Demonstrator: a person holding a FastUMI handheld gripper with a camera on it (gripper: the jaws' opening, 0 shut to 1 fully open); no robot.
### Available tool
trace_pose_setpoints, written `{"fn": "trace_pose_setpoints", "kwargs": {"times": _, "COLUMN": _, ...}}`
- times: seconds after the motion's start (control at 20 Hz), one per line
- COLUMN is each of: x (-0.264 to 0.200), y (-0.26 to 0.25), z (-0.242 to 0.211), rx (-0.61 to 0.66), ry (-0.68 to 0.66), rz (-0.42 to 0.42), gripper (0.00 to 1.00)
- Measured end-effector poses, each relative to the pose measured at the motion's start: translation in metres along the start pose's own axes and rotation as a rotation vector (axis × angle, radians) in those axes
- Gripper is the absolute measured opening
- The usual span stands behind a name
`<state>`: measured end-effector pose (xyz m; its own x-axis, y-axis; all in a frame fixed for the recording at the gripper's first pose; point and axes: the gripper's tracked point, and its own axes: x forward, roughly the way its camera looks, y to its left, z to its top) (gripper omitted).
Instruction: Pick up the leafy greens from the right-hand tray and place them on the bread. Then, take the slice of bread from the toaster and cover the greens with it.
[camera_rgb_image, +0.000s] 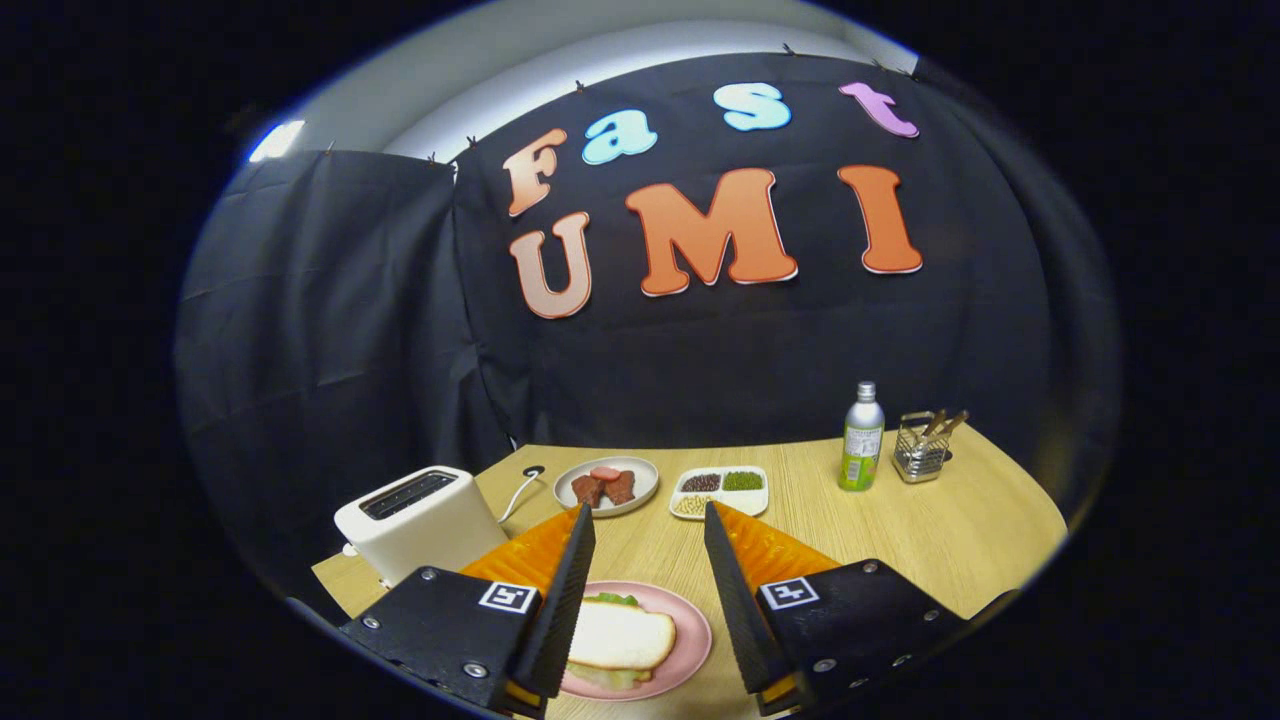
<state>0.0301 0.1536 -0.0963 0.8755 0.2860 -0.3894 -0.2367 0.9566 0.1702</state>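
Note:
My gripper (648, 530) is open above the table with nothing between its fingers. Below and between the fingers a pink plate (690, 655) carries a slice of bread (622, 636) lying on top of leafy greens (617, 599), whose green edge peeks out at the far side; another layer shows under the near side. The white toaster (420, 522) stands left of the left finger, its slots dark; I cannot tell what is inside. A divided white tray (722, 492) with green, dark and pale fillings sits beyond the fingers.
A grey plate (606, 485) with brown meat pieces and a pink slice stands beyond the left finger. A bottle with a green label (862, 438) and a wire holder with utensils (922, 446) stand far right. The toaster's cord (518, 493) runs to a table hole.

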Motion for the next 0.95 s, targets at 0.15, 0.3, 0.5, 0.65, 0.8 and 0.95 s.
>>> {"fn": "trace_pose_setpoints", "kwargs": {"times": 0.15, "x": 0.0, "y": 0.004, "z": 0.015, "rx": -0.037, "ry": -0.061, "rz": -0.017, "gripper": 0.72}}
{"fn": "trace_pose_setpoints", "kwargs": {"times": 0.3, "x": -0.008, "y": 0.005, "z": 0.032, "rx": -0.067, "ry": -0.132, "rz": -0.037, "gripper": 0.8}}
{"fn": "trace_pose_setpoints", "kwargs": {"times": 0.5, "x": -0.022, "y": 0.001, "z": 0.05, "rx": -0.107, "ry": -0.231, "rz": -0.072, "gripper": 0.84}}
{"fn": "trace_pose_setpoints", "kwargs": {"times": 0.65, "x": -0.033, "y": 0.003, "z": 0.053, "rx": -0.13, "ry": -0.258, "rz": -0.083, "gripper": 0.86}}
{"fn": "trace_pose_setpoints", "kwargs": {"times": 0.8, "x": -0.037, "y": 0.002, "z": 0.061, "rx": -0.143, "ry": -0.286, "rz": -0.095, "gripper": 0.86}}
{"fn": "trace_pose_setpoints", "kwargs": {"times": 0.95, "x": -0.038, "y": -0.004, "z": 0.065, "rx": -0.168, "ry": -0.308, "rz": -0.134, "gripper": 0.86}}
